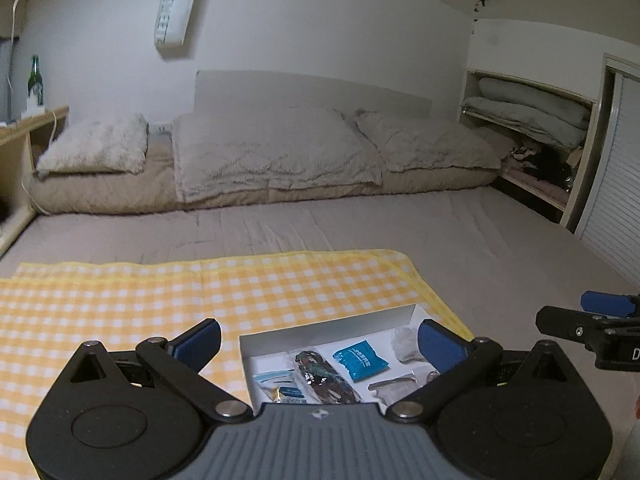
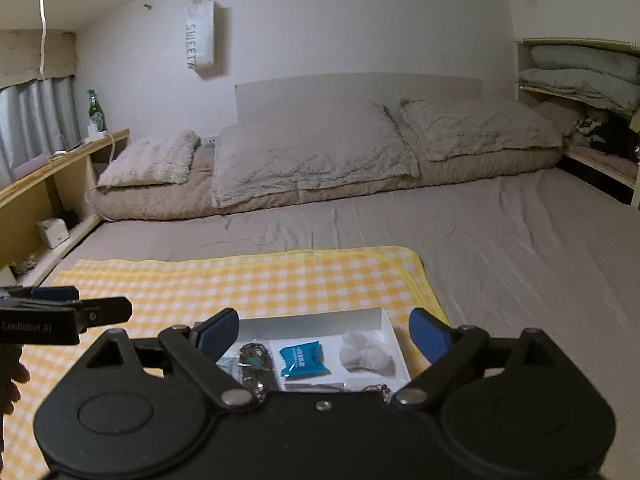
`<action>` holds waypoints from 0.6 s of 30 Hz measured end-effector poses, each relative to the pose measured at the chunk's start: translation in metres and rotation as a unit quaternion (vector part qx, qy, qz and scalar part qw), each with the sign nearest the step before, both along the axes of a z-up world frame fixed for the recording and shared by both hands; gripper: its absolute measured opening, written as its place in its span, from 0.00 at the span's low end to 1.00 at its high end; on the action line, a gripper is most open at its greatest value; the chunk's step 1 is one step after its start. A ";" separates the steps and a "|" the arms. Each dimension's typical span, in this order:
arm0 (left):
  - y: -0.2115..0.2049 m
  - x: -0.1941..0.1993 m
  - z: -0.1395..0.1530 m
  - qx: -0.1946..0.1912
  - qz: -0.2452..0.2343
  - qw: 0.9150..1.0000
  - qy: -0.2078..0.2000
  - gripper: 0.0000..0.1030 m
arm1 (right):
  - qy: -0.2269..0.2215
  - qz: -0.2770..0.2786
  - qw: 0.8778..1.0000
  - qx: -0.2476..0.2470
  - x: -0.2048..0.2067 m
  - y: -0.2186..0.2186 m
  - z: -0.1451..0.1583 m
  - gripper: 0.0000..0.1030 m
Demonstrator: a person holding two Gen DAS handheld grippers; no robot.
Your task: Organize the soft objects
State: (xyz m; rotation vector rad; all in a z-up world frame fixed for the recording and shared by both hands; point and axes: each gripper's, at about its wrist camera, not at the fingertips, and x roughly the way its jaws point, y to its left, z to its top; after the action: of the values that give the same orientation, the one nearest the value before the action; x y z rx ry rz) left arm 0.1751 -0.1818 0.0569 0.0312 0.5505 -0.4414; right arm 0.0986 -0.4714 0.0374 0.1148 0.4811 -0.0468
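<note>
Both tongs released and empty, left tongs and right tongs over the white box; risk: soft checked blanket lets it tip or slide on a clumsy reach.

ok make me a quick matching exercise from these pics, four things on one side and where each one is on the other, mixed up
Things:
1. green bottle
2. blue packet
3. white box
4. white bag

Places:
A. on the yellow checked cloth
B. hanging on the wall
C. on the wooden shelf left of the bed
D. inside the box

Pairs: 1-C, 2-D, 3-A, 4-B
</note>
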 end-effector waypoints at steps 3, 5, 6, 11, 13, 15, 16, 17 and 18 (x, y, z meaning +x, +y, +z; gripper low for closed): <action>0.006 -0.018 0.004 -0.003 -0.003 1.000 -0.003 1.00 | -0.006 0.004 1.000 -0.013 -0.018 0.006 0.003 0.94; 0.011 -0.030 0.004 -0.005 -0.002 1.000 -0.003 1.00 | -0.003 0.006 1.000 -0.018 -0.028 0.008 0.004 0.95; 0.012 -0.035 0.004 -0.004 0.001 1.000 -0.003 1.00 | -0.003 0.006 1.000 -0.020 -0.034 0.010 0.005 0.95; 0.025 -0.061 -0.003 0.006 0.015 1.000 -0.007 1.00 | -0.008 0.008 1.000 -0.025 -0.060 0.018 0.005 0.96; 0.033 -0.069 -0.007 0.000 0.013 1.000 0.000 1.00 | -0.010 0.009 1.000 -0.026 -0.068 0.022 0.005 0.96; 0.042 -0.077 -0.012 -0.006 0.014 1.000 0.003 1.00 | -0.011 0.009 1.000 -0.024 -0.076 0.026 0.003 0.97; 0.046 -0.080 -0.014 -0.007 0.016 1.000 0.003 1.00 | -0.012 0.009 1.000 -0.022 -0.080 0.029 0.001 0.97; 0.050 -0.084 -0.017 -0.009 0.019 1.000 0.003 1.00 | -0.012 0.009 1.000 -0.021 -0.084 0.031 -0.001 0.97; 0.054 -0.087 -0.020 -0.010 0.021 1.000 0.005 1.00 | -0.011 0.008 1.000 -0.021 -0.087 0.034 -0.003 0.97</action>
State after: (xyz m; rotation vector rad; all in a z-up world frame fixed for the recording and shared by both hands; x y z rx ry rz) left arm 0.0886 -0.1278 0.0370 -0.0007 0.5550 -0.4069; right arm 0.0119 -0.4377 0.0340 0.0705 0.4577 -0.0404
